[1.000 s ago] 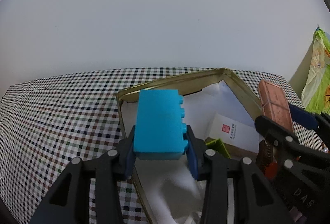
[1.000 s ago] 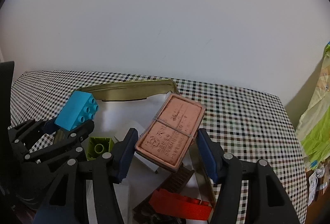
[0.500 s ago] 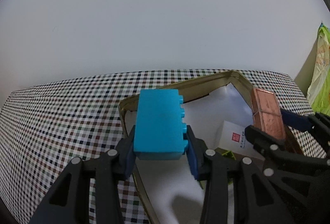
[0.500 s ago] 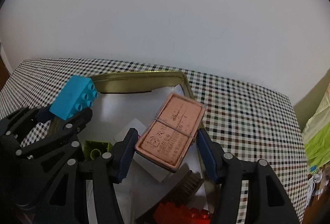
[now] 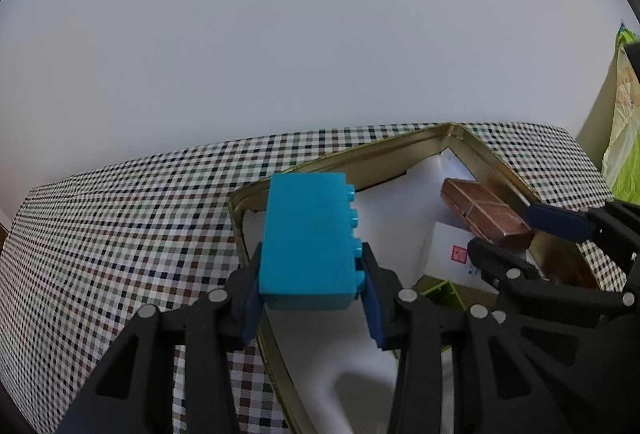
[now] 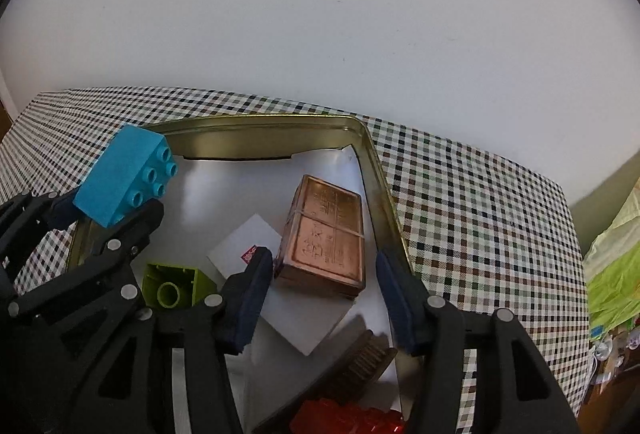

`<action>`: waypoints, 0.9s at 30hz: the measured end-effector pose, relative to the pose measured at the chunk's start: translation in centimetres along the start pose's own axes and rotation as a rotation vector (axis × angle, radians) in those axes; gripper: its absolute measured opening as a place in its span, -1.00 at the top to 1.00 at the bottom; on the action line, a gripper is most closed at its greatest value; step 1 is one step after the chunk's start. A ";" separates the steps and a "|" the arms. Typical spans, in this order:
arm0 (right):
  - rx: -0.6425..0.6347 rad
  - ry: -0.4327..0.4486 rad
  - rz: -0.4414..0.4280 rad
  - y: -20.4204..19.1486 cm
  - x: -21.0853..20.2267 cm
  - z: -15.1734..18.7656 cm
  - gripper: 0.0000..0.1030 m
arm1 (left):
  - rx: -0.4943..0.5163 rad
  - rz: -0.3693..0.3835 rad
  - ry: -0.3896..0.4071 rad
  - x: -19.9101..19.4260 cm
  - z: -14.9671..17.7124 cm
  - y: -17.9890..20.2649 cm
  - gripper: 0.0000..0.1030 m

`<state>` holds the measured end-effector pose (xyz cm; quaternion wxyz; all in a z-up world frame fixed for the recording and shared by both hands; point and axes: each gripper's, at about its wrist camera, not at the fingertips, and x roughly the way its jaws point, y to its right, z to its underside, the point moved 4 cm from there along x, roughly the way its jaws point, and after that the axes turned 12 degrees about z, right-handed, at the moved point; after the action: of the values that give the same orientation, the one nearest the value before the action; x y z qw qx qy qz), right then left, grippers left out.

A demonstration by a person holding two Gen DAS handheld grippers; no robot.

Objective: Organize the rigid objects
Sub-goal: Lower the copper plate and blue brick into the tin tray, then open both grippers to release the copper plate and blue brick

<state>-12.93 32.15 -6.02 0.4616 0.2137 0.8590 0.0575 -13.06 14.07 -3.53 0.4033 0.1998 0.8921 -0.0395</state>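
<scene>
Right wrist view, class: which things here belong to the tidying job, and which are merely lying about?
Part of the job:
- blue brick, clamped in the left gripper
- copper-coloured box, between the closing jaws of the right gripper
- gold tin
- green brick
- red brick

Just lying about:
- checked tablecloth
- green bag

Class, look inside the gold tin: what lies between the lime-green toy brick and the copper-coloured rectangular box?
In the right wrist view, a white card with a red stamp lies between the lime-green brick and copper-coloured box.

Three toy bricks: blue [image 6: 126, 176], green [image 6: 176, 284], red [image 6: 348, 416]; one copper box [image 6: 324, 250]; one white card [image 6: 246, 250]; one tin tray [image 6: 256, 132].
</scene>
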 end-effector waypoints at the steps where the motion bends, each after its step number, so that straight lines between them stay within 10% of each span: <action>1: 0.002 -0.001 -0.002 0.1 0.0 0.0 -0.11 | 0.005 0.003 -0.001 0.1 -0.1 0.0 0.20; 21: 0.178 0.070 -0.036 2.9 -3.9 1.3 -0.15 | 0.048 0.051 -0.067 1.7 -0.4 0.1 0.19; 27: 0.304 0.115 -0.089 4.4 -4.7 2.6 -0.18 | 0.099 0.102 -0.109 2.1 -0.6 1.0 -0.21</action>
<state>-7.14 33.85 -2.59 0.3762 0.2392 0.8915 -0.0812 -14.35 15.79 -4.55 0.4424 0.2620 0.8545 -0.0740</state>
